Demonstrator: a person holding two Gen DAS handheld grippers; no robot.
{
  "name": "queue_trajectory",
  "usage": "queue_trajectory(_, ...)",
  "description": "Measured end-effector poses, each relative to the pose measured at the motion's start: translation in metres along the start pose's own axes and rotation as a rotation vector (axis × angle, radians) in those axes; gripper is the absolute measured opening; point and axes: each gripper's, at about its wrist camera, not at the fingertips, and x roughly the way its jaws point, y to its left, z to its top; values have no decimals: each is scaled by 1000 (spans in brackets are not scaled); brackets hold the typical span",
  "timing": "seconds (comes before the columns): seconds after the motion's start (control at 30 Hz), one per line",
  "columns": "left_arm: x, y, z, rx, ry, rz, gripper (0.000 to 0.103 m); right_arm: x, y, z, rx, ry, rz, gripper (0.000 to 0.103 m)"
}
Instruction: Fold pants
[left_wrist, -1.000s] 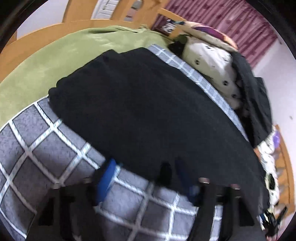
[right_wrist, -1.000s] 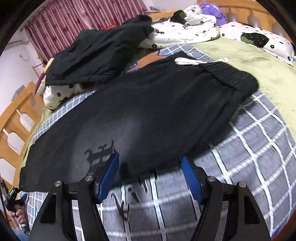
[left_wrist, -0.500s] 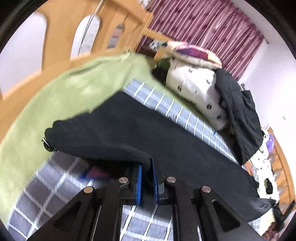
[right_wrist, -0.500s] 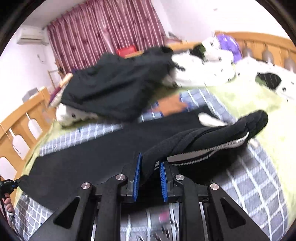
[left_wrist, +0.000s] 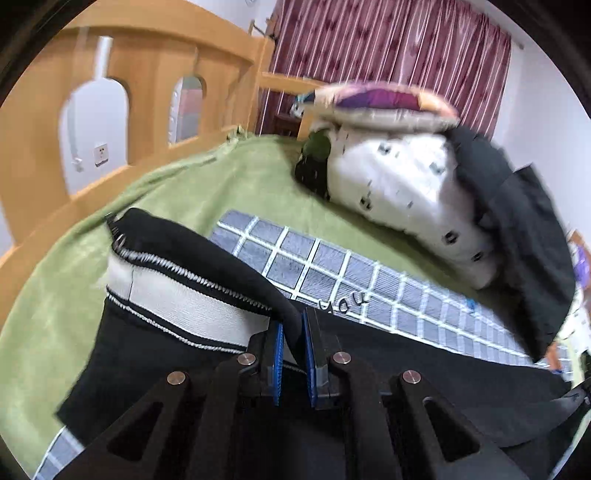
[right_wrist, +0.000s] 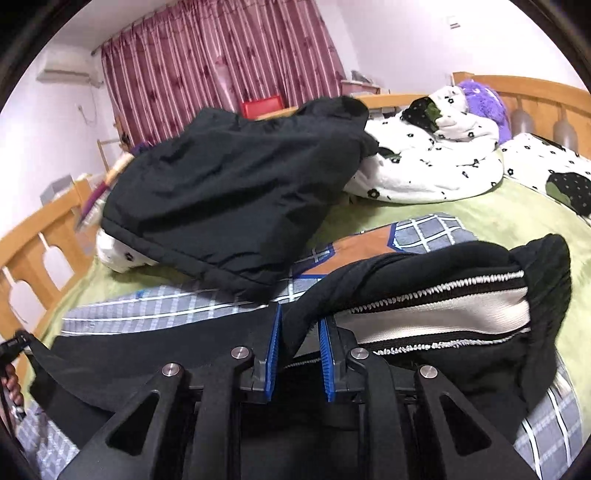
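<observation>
The left gripper (left_wrist: 293, 354) is clamped on a fold of the black pants (left_wrist: 177, 240), its two blue-padded jaws pressed against the cloth from either side with only the pinched fabric between them. To the left of these jaws the pants are lifted and turned over, so the pale inner lining and a zigzag-stitched seam face up. Below and to both sides of the jaws more black cloth lies flat on the checked blanket (left_wrist: 332, 266), which stretches ahead of the jaws. Beyond it is the green bedsheet (left_wrist: 229, 177), and farther ahead, to the right, a white spotted quilt (left_wrist: 399, 188) with a dark jacket (left_wrist: 524, 229) draped over its right side. A wooden bed rail (left_wrist: 155, 74) stands ahead to the left.

The right gripper (right_wrist: 300, 354) likewise grips the pants (right_wrist: 461, 258): a ridge of black fabric rises between its blue pads, which sit a little apart with the cloth bunched in the gap. To the right of these jaws the raised part shows the same pale lining and zigzag seam. To the left the pants lie spread out flat on the blanket (right_wrist: 155, 306). Ahead of the jaws the jacket (right_wrist: 236, 184) is heaped, with the quilt (right_wrist: 436, 166) to its right and maroon curtains (right_wrist: 221, 62) behind.
</observation>
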Motion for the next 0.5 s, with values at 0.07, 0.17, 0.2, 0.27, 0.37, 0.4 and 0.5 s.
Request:
queue_trajectory(0.07, 23, -5, -1, 5, 27, 26, 10, 24, 0, 1, -7, 33, -23, 22)
queue_trajectory(0.17, 43, -10, 2, 11, 58, 72, 11, 60, 3, 5, -21, 104, -72, 28)
queue_trajectory(0.2, 46, -12, 4, 20, 77, 87, 11, 67, 4, 7, -27, 122, -87, 33)
queue_trajectory(0.27, 44, -15, 7, 44, 115, 108, 14, 73, 5, 10, -25, 157, -87, 45)
queue_trajectory(0.37, 24, -19, 4, 91, 114, 104, 25, 58, 13, 7, -36, 162, -38, 52)
queue_trajectory(0.4, 16, -19, 1, 104, 114, 102, 40, 46, 18, 3, -52, 164, -19, 55)
queue_trajectory(0.5, -25, -13, -16, 113, 44, 78, 83, 9, 30, -16, -99, 164, 0, 60)
